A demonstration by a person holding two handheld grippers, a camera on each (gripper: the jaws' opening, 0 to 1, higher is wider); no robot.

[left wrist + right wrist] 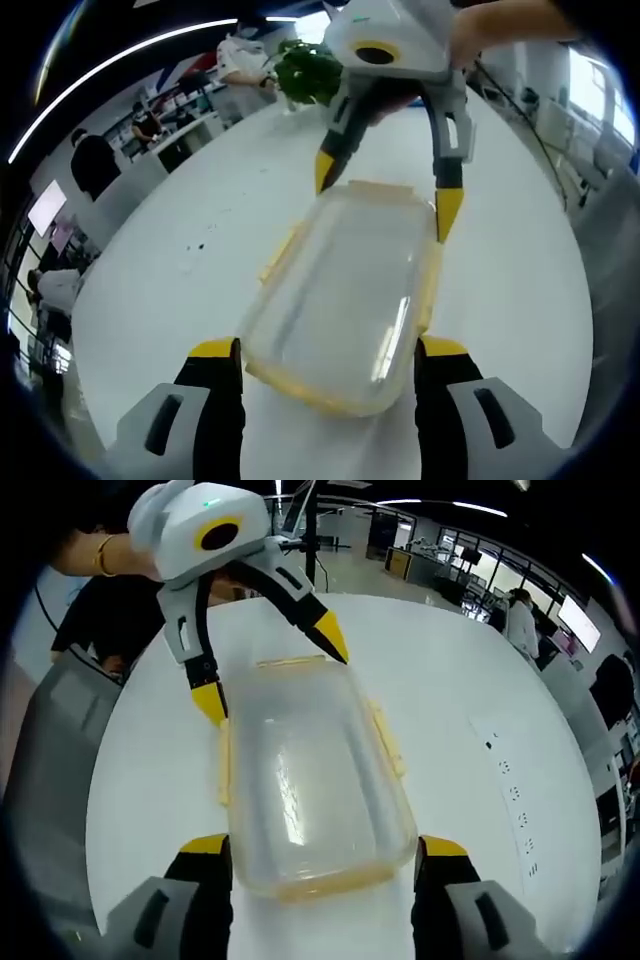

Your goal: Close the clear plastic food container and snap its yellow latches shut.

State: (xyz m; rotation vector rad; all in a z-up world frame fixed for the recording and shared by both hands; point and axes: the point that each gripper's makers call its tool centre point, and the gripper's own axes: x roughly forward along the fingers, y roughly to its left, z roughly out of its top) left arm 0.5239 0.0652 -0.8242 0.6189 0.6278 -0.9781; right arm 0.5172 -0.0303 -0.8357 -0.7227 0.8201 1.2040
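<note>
Left gripper view: left gripper (pixel 328 360) jaws spread wide, straddling near end of lidded clear container (pixel 345 295) on white tabletop (pixel 160 280), holding nothing. Right gripper view: right gripper (pixel 322 858) jaws equally wide around opposite end, gripping nothing; yellow latches (pixel 388 742) along container sides.

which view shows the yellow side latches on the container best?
Right gripper view: the container is seen from above, with yellow latches along both long sides and one at the far end. Left gripper view shows the container more obliquely; its latches look thinner and partly hidden.
</note>
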